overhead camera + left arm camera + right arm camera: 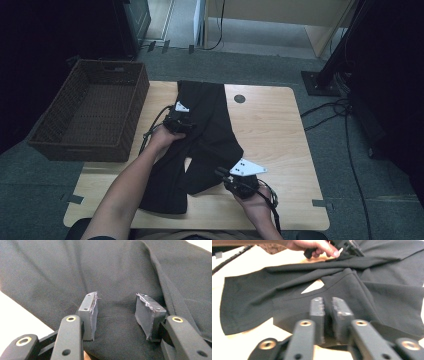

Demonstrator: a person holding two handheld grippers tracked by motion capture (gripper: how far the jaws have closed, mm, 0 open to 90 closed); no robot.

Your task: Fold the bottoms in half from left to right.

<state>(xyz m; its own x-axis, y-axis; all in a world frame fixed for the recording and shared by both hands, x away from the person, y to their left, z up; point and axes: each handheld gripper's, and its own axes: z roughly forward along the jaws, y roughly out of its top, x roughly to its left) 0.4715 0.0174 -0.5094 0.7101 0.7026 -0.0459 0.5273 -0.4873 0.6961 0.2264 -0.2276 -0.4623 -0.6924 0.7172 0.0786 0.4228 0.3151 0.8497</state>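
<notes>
High view: black trousers (200, 145) are lying across the wooden surface (270, 130). Left gripper (176, 122) fingers are standing apart, pressing cloth. Right gripper (235, 181) fingers are nearly closed, apparently pinching the hem; it should be keeping tension while folding.

Black garment (210, 135) spread on table (270, 130); wicker basket (95, 107) left.

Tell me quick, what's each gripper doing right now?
Left gripper: open, jaws apart over the black garment.
Right gripper: nearly closed; a grip on the cloth cannot be told.
</notes>
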